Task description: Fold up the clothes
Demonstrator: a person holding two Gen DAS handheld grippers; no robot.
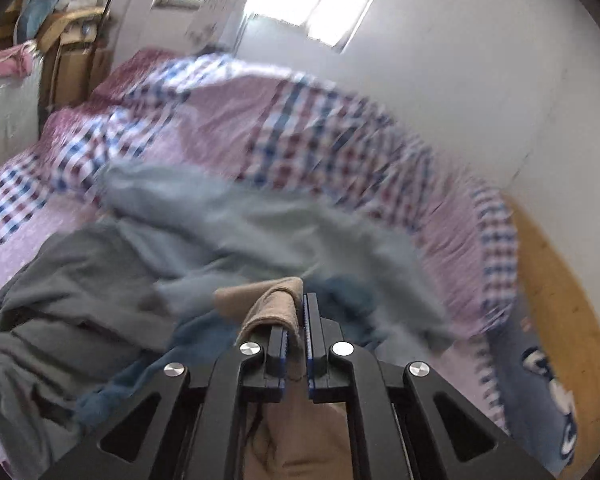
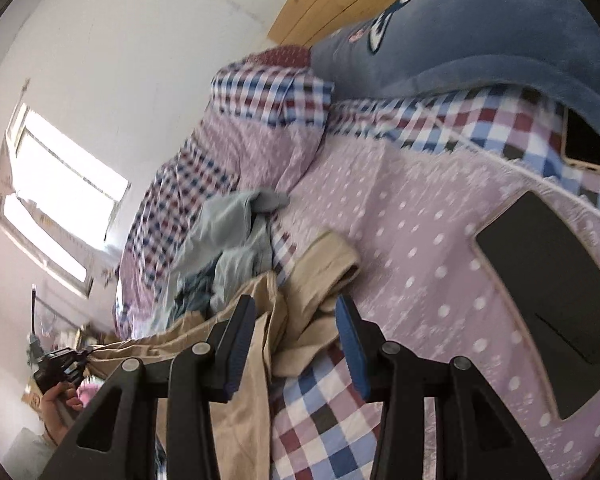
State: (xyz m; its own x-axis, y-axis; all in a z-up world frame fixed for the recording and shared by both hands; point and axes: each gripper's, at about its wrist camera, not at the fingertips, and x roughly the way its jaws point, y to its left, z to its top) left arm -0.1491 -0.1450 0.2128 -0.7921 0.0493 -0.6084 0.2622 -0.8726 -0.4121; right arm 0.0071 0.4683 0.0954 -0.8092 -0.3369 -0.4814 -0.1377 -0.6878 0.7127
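Left claw (image 1: 296, 332) clamped tight on the tan garment (image 2: 316, 280), which stretches across towards the right claw (image 2: 296, 320), gaping empty astride its near folds.

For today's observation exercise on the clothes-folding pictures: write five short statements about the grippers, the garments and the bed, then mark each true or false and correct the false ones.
1. The left gripper is shut on the tan garment. True.
2. The right gripper is clamped on a blue towel. False: its jaws stand apart, with tan garment between them, and the pads do not press it.
3. A phone lies on the bed by the blue pillow. True.
4. The bed cover is plain white. False: it is pink with white dots and checked patches.
5. A pile of grey and light blue clothes lies on the bed. True.
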